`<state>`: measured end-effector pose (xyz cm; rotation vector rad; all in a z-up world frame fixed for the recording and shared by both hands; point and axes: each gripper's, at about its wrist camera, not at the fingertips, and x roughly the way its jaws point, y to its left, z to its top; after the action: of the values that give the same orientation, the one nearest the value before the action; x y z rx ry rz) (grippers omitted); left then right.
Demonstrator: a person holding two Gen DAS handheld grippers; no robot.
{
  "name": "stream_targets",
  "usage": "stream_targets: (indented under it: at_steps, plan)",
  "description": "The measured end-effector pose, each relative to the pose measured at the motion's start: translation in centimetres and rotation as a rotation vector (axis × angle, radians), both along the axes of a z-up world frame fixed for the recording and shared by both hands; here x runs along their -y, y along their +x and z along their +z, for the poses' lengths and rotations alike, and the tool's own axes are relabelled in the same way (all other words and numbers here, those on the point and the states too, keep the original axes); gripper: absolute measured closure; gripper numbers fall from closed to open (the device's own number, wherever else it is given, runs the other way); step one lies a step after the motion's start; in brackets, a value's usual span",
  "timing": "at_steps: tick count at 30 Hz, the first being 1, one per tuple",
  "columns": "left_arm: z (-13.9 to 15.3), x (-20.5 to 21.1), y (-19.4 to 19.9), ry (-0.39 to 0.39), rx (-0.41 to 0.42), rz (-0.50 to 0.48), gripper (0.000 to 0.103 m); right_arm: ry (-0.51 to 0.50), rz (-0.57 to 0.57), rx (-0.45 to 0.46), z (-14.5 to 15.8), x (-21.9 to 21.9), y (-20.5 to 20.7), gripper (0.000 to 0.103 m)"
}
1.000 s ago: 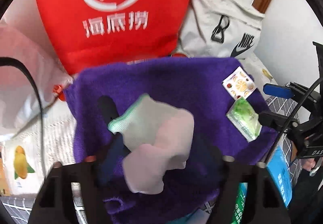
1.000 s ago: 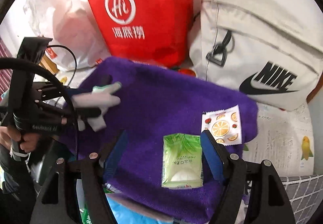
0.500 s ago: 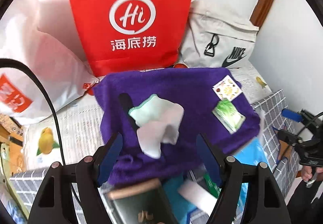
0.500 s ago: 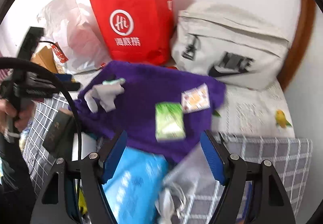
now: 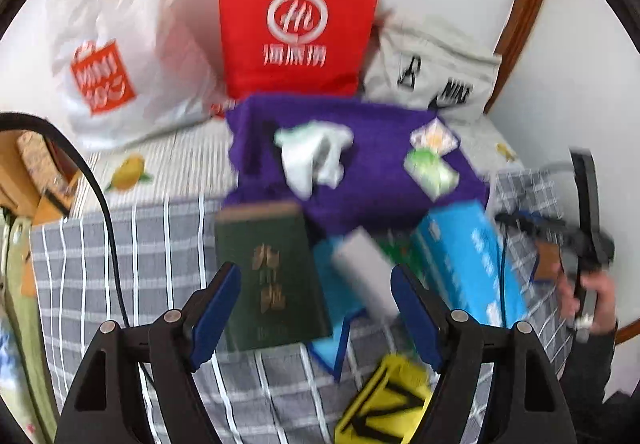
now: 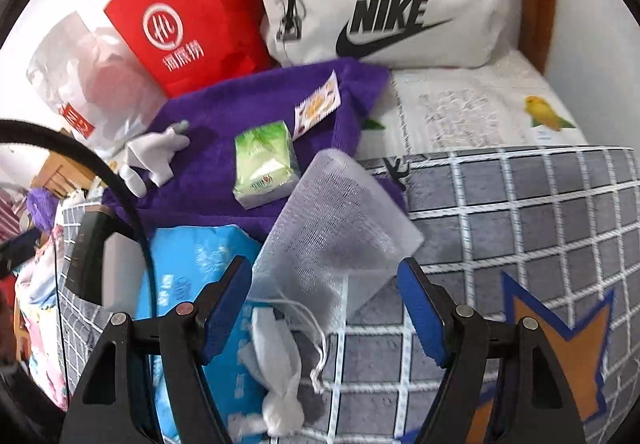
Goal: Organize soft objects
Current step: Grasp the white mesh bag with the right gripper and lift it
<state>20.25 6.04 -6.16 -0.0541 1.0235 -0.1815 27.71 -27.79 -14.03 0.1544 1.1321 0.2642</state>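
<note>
- Grippers: left gripper (image 5: 314, 306) and right gripper (image 6: 324, 294) are held wide apart, empty.
- Mesh bag (image 6: 332, 228) is seen lying between the right fingers, overlapping the purple towel (image 6: 240, 100).
- Risk: thin mesh may be missed, or the drawstring (image 6: 316, 328) snagged.

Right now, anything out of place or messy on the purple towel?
Yes. A white sock lies crumpled on the purple towel, not folded. A white mesh pouch hangs askew over the towel's near edge, its drawstring trailing loose. The green tissue pack and the fruit-print sachet look fine.
</note>
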Motion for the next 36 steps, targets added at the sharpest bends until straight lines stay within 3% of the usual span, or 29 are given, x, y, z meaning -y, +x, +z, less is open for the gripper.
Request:
stream_targets:
  at_steps: [8, 10, 11, 17, 26, 29, 31, 33, 34, 36]
  plan:
    - [-2.3, -1.2, -3.8, -0.034, -0.064, 0.043, 0.027, -0.001, 0.011, -0.044, -3.1, -0.9, 1.1, 0.032]
    - [-2.6, -1.2, -4.3, -0.035, -0.077, 0.047, 0.027, -0.013, 0.017, -0.016, -3.0, -0.7, 0.8, 0.064]
    - [-2.8, -1.3, -4.4, -0.037, -0.080, 0.053, 0.027, -0.020, 0.025, -0.018, -3.0, -0.6, 0.7, 0.097]
    - [-3.3, -1.4, -4.7, -0.067, -0.088, 0.060, 0.027, -0.049, 0.053, 0.011, -1.9, 0.3, -0.7, 0.100]
    - [-3.6, -0.5, -4.8, -0.070, -0.091, 0.031, 0.027, -0.055, 0.054, 0.059, 2.1, 2.2, -5.5, 0.100]
    - [-3.7, -0.1, -4.6, -0.069, -0.096, 0.017, 0.027, -0.074, 0.034, 0.030, 1.4, 2.8, -5.9, 0.097]
    - [-4.0, 0.2, -4.4, -0.068, -0.102, 0.007, 0.027, -0.098, 0.011, 0.010, 0.5, 3.4, -5.6, 0.078]
    - [-4.2, 0.5, -4.4, -0.065, -0.110, -0.003, 0.027, -0.109, -0.024, 0.021, -0.2, 4.1, -5.2, 0.027]
    - [-4.3, 0.7, -4.4, -0.063, -0.114, -0.007, 0.027, -0.119, -0.039, 0.040, -0.2, 4.3, -5.0, 0.020]
    - [-4.3, 0.9, -4.4, -0.059, -0.117, -0.015, 0.027, -0.124, -0.055, 0.075, -0.4, 4.7, -4.4, 0.017]
